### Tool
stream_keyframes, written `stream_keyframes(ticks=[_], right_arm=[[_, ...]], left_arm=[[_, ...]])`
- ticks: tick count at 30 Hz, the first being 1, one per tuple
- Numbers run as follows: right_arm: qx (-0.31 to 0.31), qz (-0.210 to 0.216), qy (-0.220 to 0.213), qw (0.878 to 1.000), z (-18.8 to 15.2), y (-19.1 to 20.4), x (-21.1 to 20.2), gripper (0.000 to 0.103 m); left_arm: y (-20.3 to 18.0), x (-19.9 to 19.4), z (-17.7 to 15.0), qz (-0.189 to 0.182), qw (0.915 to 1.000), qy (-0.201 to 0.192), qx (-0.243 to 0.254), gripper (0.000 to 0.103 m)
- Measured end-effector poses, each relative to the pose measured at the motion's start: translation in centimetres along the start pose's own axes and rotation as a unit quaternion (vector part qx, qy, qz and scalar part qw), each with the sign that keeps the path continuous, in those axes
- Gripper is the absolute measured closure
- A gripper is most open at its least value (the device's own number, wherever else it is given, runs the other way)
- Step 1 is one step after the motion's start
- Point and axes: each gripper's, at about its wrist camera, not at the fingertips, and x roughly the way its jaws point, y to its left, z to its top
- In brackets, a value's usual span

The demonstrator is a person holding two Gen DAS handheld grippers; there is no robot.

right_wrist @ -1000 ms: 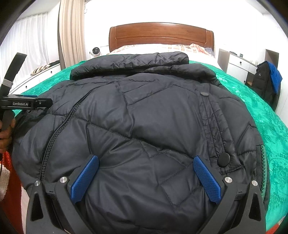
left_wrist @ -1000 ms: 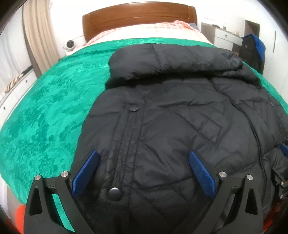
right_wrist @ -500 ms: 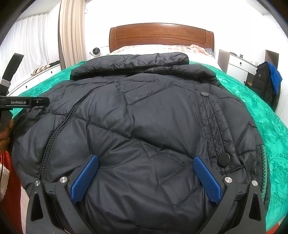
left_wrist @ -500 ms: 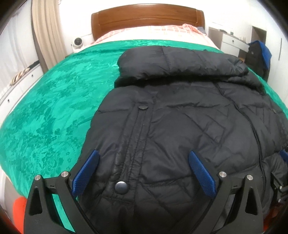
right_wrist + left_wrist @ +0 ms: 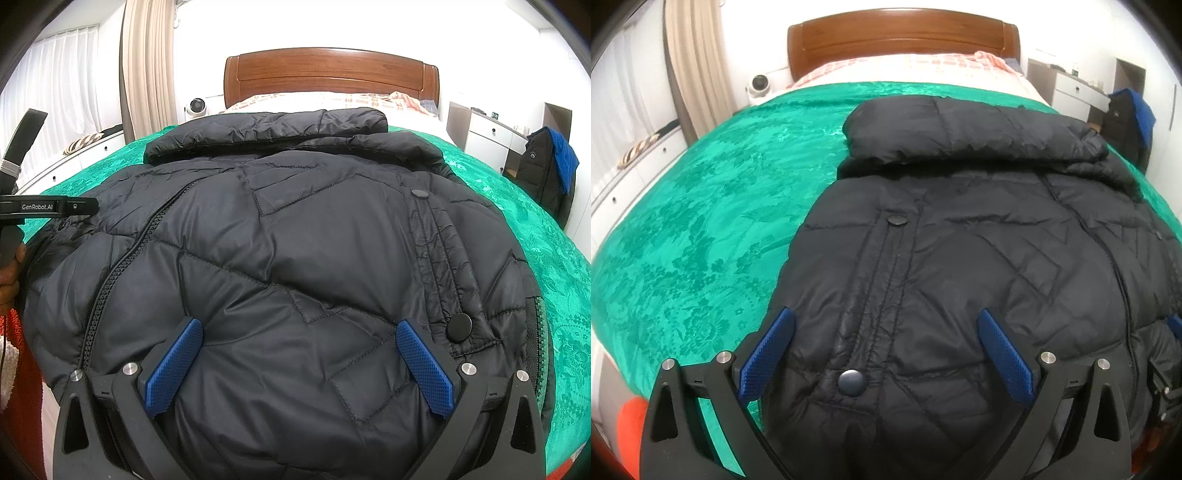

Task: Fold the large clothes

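I am holding my left tongs (image 5: pixel 884 354) and right tongs (image 5: pixel 299 363) spread wide apart, gripping nothing, hovering side by side over the near hem of the black quilted puffer jacket (image 5: pixel 295 240). The jacket is lying front-up and zipped, sleeves apparently tucked in, on the bed's green patterned bedspread (image 5: pixel 701 221), its collar (image 5: pixel 960 129) pointing toward the brown wooden headboard (image 5: pixel 330 74). I am judging the fold as under way; next, both tongs are needing to close on the hem.
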Motion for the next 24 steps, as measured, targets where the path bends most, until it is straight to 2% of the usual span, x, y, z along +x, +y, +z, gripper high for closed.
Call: stream_keyframes(ticks=[24], right_arm=[[0.0, 0.0, -0.001, 1.0, 0.0, 0.0, 0.0, 0.0]], left_arm=[[1.2, 0.0, 0.1, 0.011, 0.9996, 0.001, -0.025, 0.003]])
